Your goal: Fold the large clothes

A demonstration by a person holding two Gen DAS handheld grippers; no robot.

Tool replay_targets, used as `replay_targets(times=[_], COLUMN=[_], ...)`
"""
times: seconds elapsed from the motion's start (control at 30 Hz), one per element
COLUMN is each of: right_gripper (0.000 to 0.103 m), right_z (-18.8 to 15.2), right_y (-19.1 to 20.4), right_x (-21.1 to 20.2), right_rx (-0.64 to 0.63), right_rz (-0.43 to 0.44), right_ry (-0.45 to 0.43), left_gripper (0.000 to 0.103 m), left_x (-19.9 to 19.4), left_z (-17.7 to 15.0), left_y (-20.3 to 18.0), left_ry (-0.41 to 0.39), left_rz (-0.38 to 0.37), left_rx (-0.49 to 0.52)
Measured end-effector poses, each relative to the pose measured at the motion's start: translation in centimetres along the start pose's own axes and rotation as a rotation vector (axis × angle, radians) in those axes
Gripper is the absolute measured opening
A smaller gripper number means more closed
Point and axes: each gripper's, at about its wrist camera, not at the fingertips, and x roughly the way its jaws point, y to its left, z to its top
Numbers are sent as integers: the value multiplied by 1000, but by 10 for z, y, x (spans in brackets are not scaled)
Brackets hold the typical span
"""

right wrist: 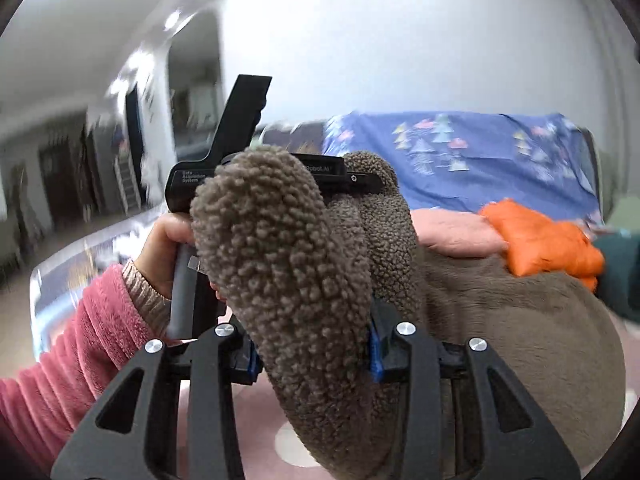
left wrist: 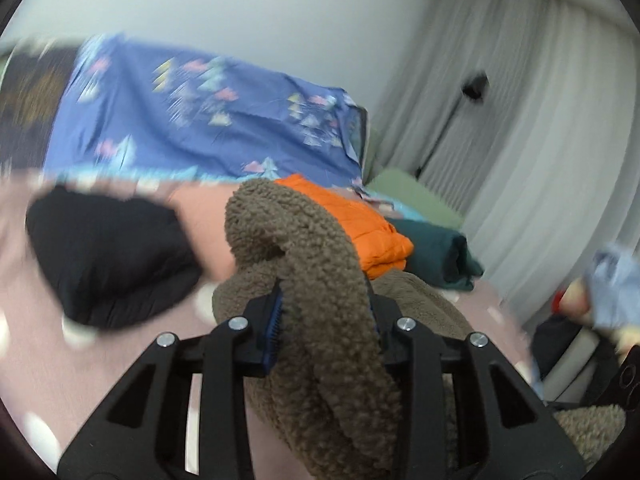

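Through your left wrist camera, the left gripper has its jaws closed partway onto a thick fold of the brown fleece garment, which bulges up between the blue pads and drapes back toward the lens, its long run heading from the jaws down to the bottom edge. The rest of it lies heaped on the pink spotted bedcover. Beyond it sit a black garment to the left, a pink pillow, a folded orange jacket touching the fleece, and a dark green folded piece just beside that; a blue patterned sheet covers the backrest, with white curtains at the right. Through your right wrist camera, the right gripper is likewise clamped on a rounded roll of the same fleece, which rises upright and fills the centre, hiding most of your left hand in its pink sleeve as it holds the other tool. The fleece's smooth side spreads right, meeting the orange jacket and pink pillow.
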Motion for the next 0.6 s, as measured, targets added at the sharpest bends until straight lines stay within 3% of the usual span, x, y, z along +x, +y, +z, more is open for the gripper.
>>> replay_targets(times=[0.1,0.23,0.37,0.5,0.6], right_gripper=[39,39,39,39,42], right_z=[3,-15,-57,-119,-142], right_y=[-55,-125,-187,-241,-256], right_x=[-39,-77,-100,-102,-103], right_rx=[153,330,507,736,809], right_rz=[-4,-26,-77,-105,-85], right_ry=[-60,-88,-64,24,10], left_gripper=[34,35,39,44,48], left_x=[35,100,188,271,294], left_z=[31,40,11,-43,-57], left_y=[-70,-153,-222,-253,-267], left_ry=[57,136,252,428,479], left_rz=[34,36,18,24,47], left_rx=[158,322,450,544,594])
